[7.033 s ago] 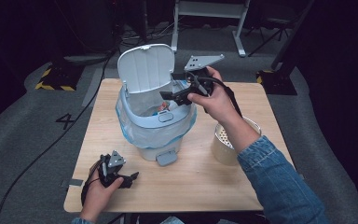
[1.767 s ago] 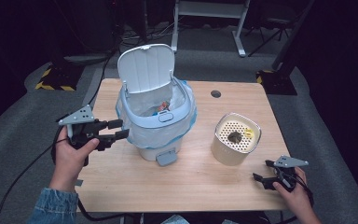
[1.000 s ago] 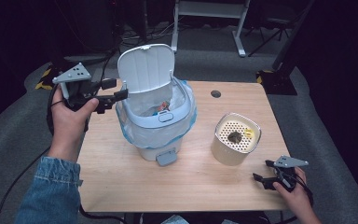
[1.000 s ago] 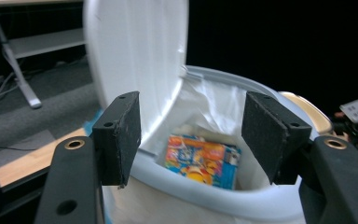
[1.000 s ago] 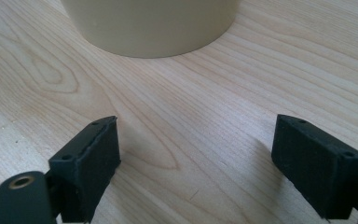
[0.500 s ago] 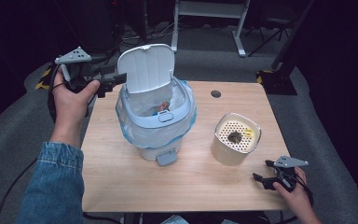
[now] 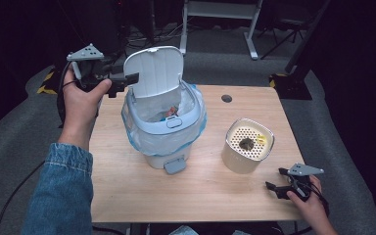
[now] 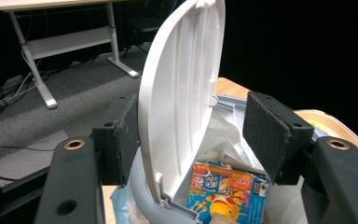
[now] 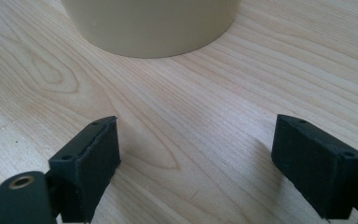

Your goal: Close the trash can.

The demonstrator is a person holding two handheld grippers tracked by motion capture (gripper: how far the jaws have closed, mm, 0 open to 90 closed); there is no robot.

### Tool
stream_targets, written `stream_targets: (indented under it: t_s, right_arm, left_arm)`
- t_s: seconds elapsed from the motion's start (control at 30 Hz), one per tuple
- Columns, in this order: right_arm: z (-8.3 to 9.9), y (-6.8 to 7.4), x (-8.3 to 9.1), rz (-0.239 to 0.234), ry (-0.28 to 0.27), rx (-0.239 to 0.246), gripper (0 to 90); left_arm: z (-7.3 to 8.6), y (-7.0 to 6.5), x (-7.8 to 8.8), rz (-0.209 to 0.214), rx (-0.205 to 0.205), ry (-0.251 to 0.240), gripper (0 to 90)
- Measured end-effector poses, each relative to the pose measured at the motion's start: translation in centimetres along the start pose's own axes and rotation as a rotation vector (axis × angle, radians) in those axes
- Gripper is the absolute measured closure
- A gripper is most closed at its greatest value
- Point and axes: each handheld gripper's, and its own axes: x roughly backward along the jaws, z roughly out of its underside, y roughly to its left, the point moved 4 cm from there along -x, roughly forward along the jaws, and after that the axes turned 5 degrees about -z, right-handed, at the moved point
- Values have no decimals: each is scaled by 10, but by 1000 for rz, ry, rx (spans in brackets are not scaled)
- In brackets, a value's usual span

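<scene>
Seven seconds back, my right gripper (image 7: 285,182) was at the bin's raised lid (image 7: 154,73) and my left gripper (image 7: 122,81) rested at the table's (image 7: 142,196) near left corner. Since then I have withdrawn the right gripper to the near right corner. I have brought the left gripper up along the left side of the bin (image 7: 164,129); its open jaws now straddle the lid's edge.

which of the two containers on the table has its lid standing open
The white pedal bin lined with a blue plastic bag, at the table's middle: its white hinged lid stands upright. The short beige canister to its right has a flat perforated top.
</scene>
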Motion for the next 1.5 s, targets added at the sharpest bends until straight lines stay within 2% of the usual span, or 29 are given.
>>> stream_targets:
  t_s: [0.1, 0.13, 0.27, 0.3, 0.37, 0.43, 0.6, 0.77, 0.83, 0.93, 1.03, 1.1, 1.23, 1.5]
  right_arm:
    - [0, 0, 0, 0, 0, 1, 153]
    - [0, 0, 0, 0, 0, 1, 152]
    - [0, 0, 0, 0, 0, 0, 153]
    - [0, 0, 0, 0, 0, 0, 152]
    - [0, 0, 0, 0, 0, 0, 152]
    - [0, 0, 0, 0, 0, 1, 153]
    - [0, 0, 0, 0, 0, 1, 152]
    - [0, 0, 0, 0, 0, 0, 153]
    - [0, 0, 0, 0, 0, 1, 153]
    - [0, 0, 0, 0, 0, 1, 152]
    - [0, 0, 0, 1, 0, 1, 152]
    - [0, 0, 0, 0, 0, 1, 152]
    - [0, 0, 0, 1, 0, 1, 152]
    - [0, 0, 0, 1, 0, 1, 152]
  left_arm:
    - [1, -3, 3, 15, -9, 7, 386]
    - [2, -8, 6, 39, -16, 11, 385]
    - [5, -18, 9, 52, -31, 25, 361]
    - [7, -24, 11, 63, -45, 38, 352]
    - [8, -28, 12, 75, -48, 42, 350]
    - [13, -37, 12, 99, -58, 54, 352]
    - [21, -51, 7, 137, -69, 86, 373]
    - [28, -64, -1, 214, -52, 139, 467]
    - [30, -68, -6, 224, -56, 157, 481]
    - [32, -71, -12, 236, -50, 159, 500]
    - [34, -73, -20, 214, -62, 167, 488]
    - [35, -72, -26, 185, -71, 164, 446]
    - [36, -72, -35, 137, -81, 164, 426]
    - [37, -79, -44, 88, -129, 183, 399]
